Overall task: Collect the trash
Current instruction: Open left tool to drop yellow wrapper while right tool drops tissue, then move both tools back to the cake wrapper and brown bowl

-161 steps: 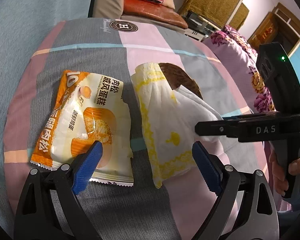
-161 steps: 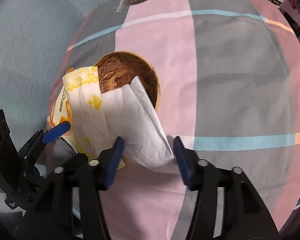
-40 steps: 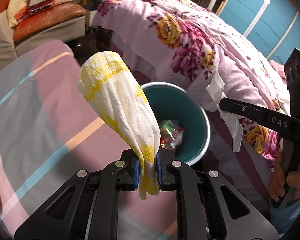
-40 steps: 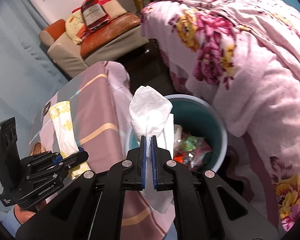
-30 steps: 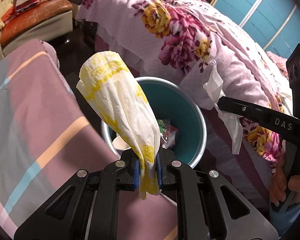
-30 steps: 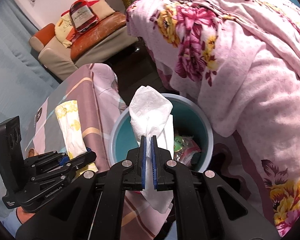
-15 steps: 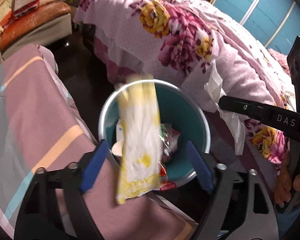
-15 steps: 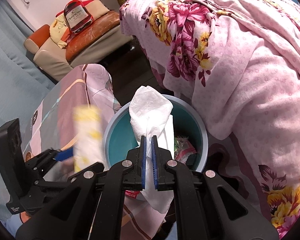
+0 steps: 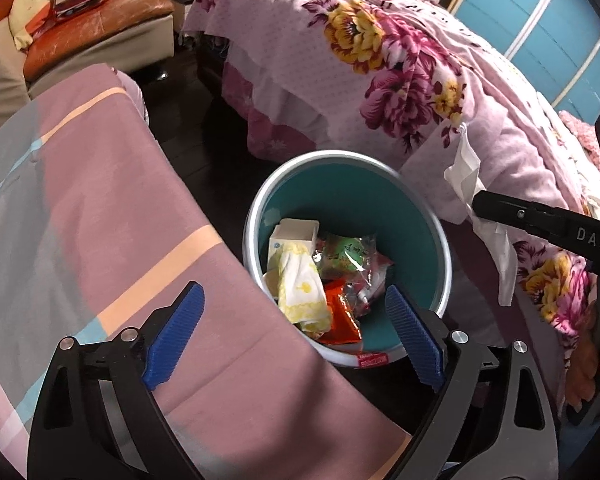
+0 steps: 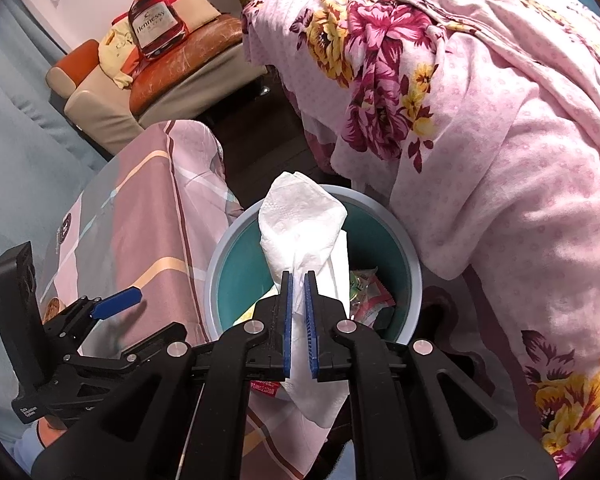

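A teal trash bin [image 9: 352, 200] stands on the floor between the table and the bed; it also shows in the right wrist view [image 10: 236, 280]. A yellow-printed napkin [image 9: 302, 288] lies inside it on wrappers and a small carton. My left gripper [image 9: 294, 332] is open and empty above the bin's near rim. My right gripper [image 10: 298, 312] is shut on a white tissue [image 10: 304, 220] and holds it over the bin. The tissue also shows in the left wrist view [image 9: 476, 204], at the bin's right.
The table with a pink and grey striped cloth [image 9: 80, 220] lies to the left of the bin. A bed with a floral pink cover [image 9: 400, 60] rises behind and to the right. A sofa [image 9: 100, 24] stands at the far left.
My left gripper has opened and the yellow-printed napkin has dropped into the bin. My right gripper still holds the white tissue over the bin.
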Tool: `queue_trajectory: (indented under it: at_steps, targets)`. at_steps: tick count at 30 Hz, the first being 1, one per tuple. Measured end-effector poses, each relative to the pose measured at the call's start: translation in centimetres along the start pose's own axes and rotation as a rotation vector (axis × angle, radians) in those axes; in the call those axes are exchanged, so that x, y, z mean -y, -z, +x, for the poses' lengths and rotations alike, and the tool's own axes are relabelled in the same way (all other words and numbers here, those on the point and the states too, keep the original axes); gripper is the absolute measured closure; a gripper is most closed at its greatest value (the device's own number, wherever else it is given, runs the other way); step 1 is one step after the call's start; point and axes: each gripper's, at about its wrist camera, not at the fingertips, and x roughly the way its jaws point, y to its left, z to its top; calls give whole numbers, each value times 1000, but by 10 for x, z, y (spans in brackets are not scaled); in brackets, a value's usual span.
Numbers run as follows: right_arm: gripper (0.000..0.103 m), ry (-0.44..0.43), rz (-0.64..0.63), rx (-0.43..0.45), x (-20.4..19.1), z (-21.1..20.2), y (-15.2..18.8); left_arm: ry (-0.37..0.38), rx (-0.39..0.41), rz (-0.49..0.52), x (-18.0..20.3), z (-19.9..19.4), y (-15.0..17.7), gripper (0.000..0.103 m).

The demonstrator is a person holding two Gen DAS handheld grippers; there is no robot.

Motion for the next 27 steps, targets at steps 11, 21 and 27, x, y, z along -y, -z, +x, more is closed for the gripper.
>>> queue_trajectory:
  at_steps: [11,21,27]
  targets:
    - [92,19,-6,-27,-11,10,1,1,0,-10,-10,-4,6,10]
    - [32,60,-4,-3,-19,6,-3,-6,-4,-31,-23,-7,9,6]
    - [25,72,-20,-19,-31,-1,-1,6,-12,-61,-36,-16,18,6]
